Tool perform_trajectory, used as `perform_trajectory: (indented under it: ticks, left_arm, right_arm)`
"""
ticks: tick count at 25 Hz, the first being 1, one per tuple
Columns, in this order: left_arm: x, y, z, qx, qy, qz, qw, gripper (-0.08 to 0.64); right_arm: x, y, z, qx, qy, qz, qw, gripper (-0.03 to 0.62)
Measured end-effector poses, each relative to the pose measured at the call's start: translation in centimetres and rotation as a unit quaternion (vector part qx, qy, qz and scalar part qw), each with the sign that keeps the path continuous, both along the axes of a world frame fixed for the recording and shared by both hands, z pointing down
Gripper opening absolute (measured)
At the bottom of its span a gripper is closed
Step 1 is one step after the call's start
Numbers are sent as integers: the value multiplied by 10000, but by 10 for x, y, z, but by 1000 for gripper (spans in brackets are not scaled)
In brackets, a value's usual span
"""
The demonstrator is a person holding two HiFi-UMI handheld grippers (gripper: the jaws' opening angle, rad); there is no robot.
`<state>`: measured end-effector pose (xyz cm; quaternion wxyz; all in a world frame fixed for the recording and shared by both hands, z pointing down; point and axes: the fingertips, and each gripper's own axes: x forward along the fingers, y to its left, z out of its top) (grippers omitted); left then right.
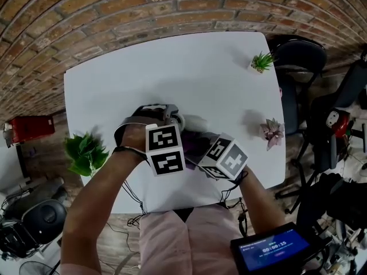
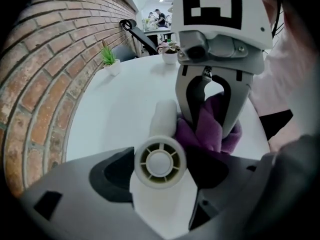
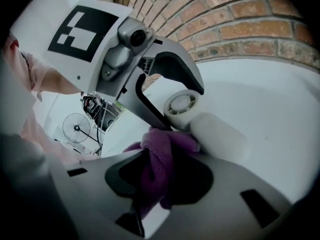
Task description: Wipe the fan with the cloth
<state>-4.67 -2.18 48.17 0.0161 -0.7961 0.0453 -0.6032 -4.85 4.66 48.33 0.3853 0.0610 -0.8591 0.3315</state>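
Surface (image 1: 172, 67): white with rounded corners. A brick wall (image 1: 86, 16) runs behind the fan (image 2: 160, 162), and a green potted plant (image 1: 262, 62) stands well apart from the fan.
Fan: small and white, with a round vented head and a stubby cylindrical handle. It sits over the surface's near half. We cannot tell whether it is lifted.
Left hand-held gripper (image 2: 165, 181): its jaws stand wide and are clamped on the fan's body, just behind the head.
Right hand-held gripper (image 3: 160, 176): closed on a bunched purple cloth (image 2: 207, 129), which touches the fan's handle.
Fan handling: we judge it light, stiff plastic. The smooth shell is likely to twist in the grip under wiping pressure, and the vent ribs look thin and easy to damage.
Cloth handling: soft and plush, so it bunches and folds around curves.
Hold: we would grip the fan by its solid body and keep off the ribs. We would pinch the cloth by one fold and leave a loose pad free.
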Motion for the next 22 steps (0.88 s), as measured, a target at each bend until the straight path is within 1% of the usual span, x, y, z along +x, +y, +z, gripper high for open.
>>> perform_trajectory:
  ticks: [5,8,22]
  left_arm:
    - [0,1,0,7,13,33,10000,334]
    - [0,1,0,24,0,58,10000,334]
    - [-2,2,2,60,-142,169,9997,334]
  right_arm:
    - [5,-8,1,-214,-64,748,9969,112]
    - [13,-14,1,-224,-77,1077,9939,112]
    - [46,-26,-1,-363,-180,1805,9827,110]
